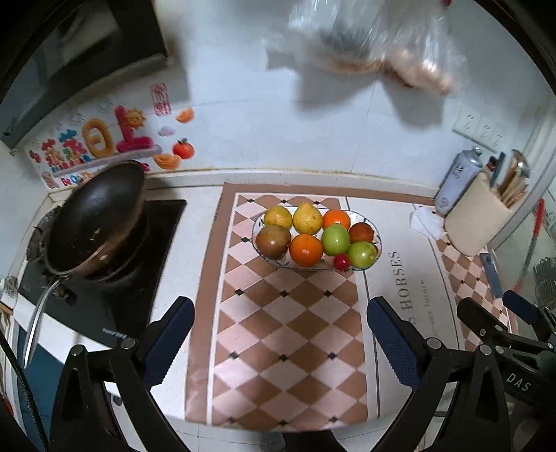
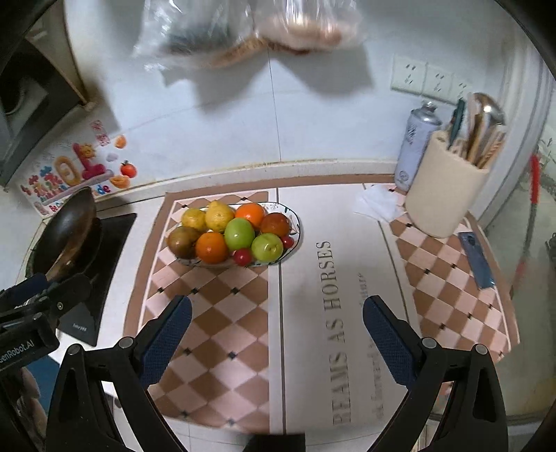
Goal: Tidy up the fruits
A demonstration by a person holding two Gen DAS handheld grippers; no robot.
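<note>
**A:** Where is the fruit?

**B:** It all sits piled in an oval plate (image 1: 377, 240) on a checked mat (image 1: 288, 333), toward the back of the counter. In the left wrist view the plate lies at about 12 o'clock from the left gripper (image 1: 279, 323); in the right wrist view it lies at about 11 o'clock from the right gripper (image 2: 277, 321).

**A:** What is on the plate?

**B:** Two yellow fruits (image 1: 307, 218) at the back, two oranges (image 1: 305, 249), two green apples (image 1: 335, 239), a brownish fruit (image 1: 273, 241) at the 9 o'clock end, a dark red one (image 1: 361, 232) toward 3 o'clock, and a small red fruit (image 1: 341, 261) at the front rim. They touch one another.

**A:** And the tongs?

**B:** Both are released, fingers spread wide with nothing between them. Both hang above the mat, well apart from the plate. The right gripper's tips also show at the left view's 4 o'clock edge.

**A:** What surrounds the plate?

**B:** At 9 o'clock, a dark wok (image 1: 97, 219) sits tilted on a black stove (image 1: 104, 295). At 2 o'clock, a cream utensil holder (image 2: 444, 187) stands with a spray can (image 2: 415, 146) just behind it and a crumpled white paper (image 2: 377, 203) just beside it. A blue flat thing (image 2: 476, 259) lies on the mat near the holder. Colourful stickers (image 1: 93, 142) mark the white tiled wall, and blurred clear bags (image 2: 243, 27) hang at 12 o'clock.
</note>
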